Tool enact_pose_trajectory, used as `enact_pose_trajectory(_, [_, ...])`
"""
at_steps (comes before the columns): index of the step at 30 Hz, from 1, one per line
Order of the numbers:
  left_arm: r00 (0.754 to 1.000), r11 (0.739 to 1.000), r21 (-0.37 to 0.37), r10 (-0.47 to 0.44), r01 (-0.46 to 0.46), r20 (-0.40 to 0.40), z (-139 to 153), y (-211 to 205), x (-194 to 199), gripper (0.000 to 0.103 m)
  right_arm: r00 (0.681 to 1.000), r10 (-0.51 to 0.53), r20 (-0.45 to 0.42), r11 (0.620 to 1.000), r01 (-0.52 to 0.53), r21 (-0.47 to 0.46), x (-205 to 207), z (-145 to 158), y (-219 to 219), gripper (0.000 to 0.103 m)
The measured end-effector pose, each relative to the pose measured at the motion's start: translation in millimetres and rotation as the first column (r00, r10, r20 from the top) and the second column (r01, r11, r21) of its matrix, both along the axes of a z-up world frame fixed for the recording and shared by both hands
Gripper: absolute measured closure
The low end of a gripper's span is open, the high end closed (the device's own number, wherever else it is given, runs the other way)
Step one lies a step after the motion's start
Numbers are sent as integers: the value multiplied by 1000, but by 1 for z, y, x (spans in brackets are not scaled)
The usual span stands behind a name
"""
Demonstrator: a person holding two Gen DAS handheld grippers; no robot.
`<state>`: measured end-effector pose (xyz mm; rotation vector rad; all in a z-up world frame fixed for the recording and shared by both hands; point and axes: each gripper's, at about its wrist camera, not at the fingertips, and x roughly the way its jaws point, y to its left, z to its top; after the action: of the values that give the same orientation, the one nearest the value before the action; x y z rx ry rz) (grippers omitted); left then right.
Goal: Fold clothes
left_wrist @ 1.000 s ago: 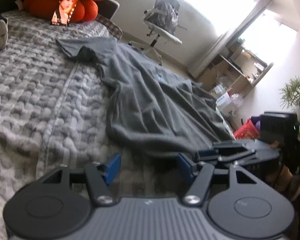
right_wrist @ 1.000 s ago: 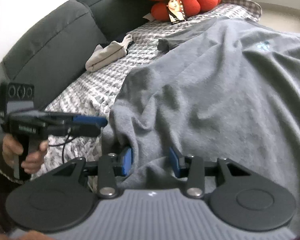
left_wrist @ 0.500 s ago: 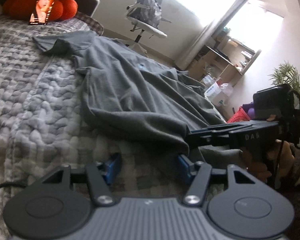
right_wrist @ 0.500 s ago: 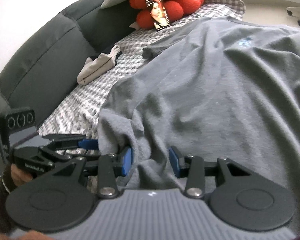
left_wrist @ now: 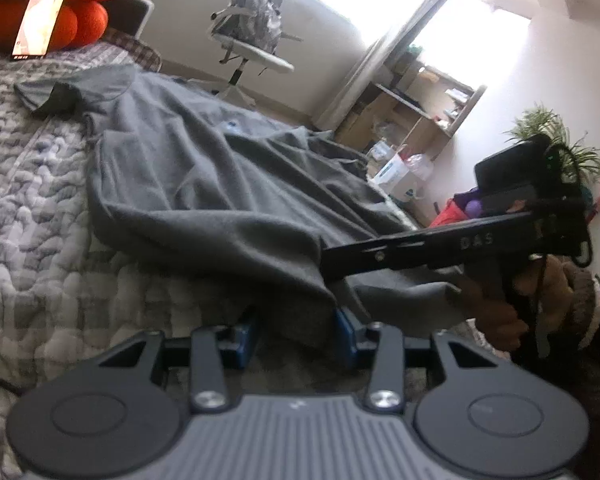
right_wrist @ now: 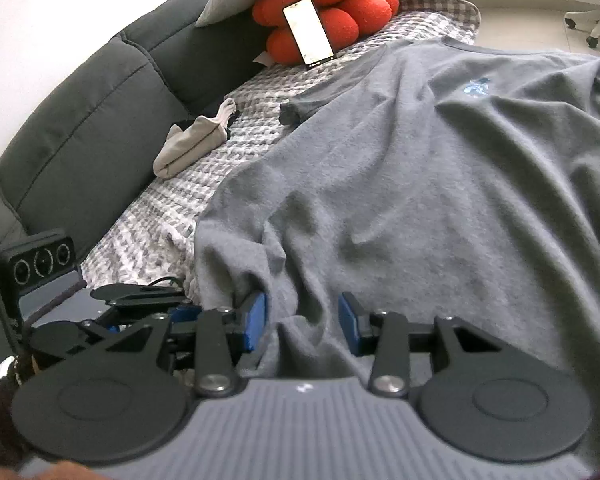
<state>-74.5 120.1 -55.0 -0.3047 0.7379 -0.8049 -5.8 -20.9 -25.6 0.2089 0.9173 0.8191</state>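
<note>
Shirt (right_wrist: 420, 184) lies spread on the blanket (left_wrist: 28, 208), hem bunched near both grippers. Right gripper (right_wrist: 302, 322) clamps a hem fold. Left gripper (left_wrist: 296, 334) has just been closing; hem corner between jaws, pinch unclear. Risk: shallow bite, corner slips on lift.

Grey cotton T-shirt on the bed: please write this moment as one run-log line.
grey cotton T-shirt: spread, unfolded | left gripper: jaws closing around hem | right gripper: hem between jaws
</note>
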Motion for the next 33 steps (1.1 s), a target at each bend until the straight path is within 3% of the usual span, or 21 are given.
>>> enact_pose_trajectory(7, [999,989,-148,1,-9,-55,2,12,0,55,1000,1,2,1000,-1,-1,-1,1,0,60])
enact_pose_trajectory(12, [997,991,-133,22,-31,-69,-3,7,-1,48,1000,5,3,1000,-5,-4,-1,1,0,60])
enact_pose_trajectory(15, [995,991,-116,65,-73,-72,-6,5,2,60,1000,6,8,1000,-6,-6,-2,2,0,60])
enact_pose_trajectory(17, [991,986,-121,101,-111,-91,-6,7,3,94,1000,3,15,1000,-3,-8,-4,4,-1,60])
enact_pose_trajectory(20, [981,975,-142,156,-172,-119,-3,16,3,97,1000,0,26,1000,0,-2,-6,8,-4,57])
enact_pose_trajectory(24, [976,965,-152,203,-213,-80,17,32,-12,97,997,-27,70,1000,28,-13,-13,19,-14,53])
enact_pose_trajectory(33, [954,945,-136,298,-299,-28,50,74,-57,99,977,-184,108,980,191,-58,-38,39,-72,47])
